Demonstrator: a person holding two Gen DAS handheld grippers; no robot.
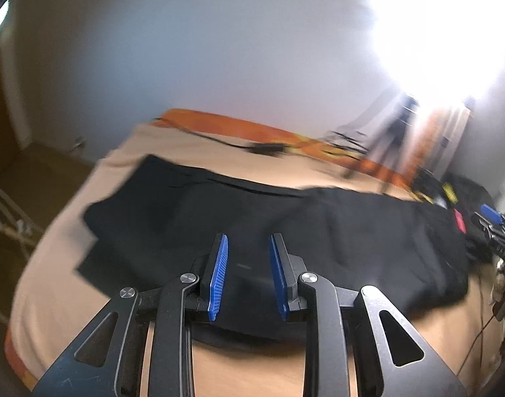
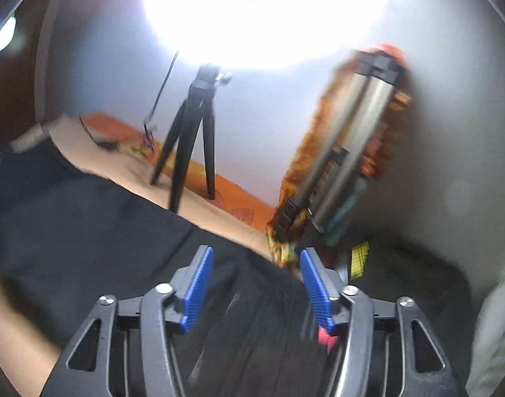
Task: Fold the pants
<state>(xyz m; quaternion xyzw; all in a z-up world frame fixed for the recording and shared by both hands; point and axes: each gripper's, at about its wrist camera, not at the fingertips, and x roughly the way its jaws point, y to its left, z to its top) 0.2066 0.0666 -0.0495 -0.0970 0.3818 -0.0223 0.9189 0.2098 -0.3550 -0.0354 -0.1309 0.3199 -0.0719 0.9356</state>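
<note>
Both tools stand with their blue pads spread apart and nothing between them: the left tool (image 1: 248, 248) hangs over the near edge of the black pants (image 1: 285, 231), and the right tool (image 2: 256, 264) hangs over the dark cloth at the other end. The pants lie stretched sideways across a bed with a beige sheet (image 1: 86, 198), flat for the most part, with soft wrinkles and one corner folded back on the left side. Near the right tool a small red tag (image 2: 327, 337) shows on the cloth, and just beyond it lies a dark bag with a yellow label (image 2: 360, 259). Farther back a black tripod (image 2: 192, 139) stands on the bed, and beside it a second tripod with silver legs (image 2: 348, 142) leans tilted. An orange blanket (image 1: 226, 124) and a black cable (image 1: 219, 140) run along the far edge by the white wall, under a very bright light (image 1: 441, 29).
</note>
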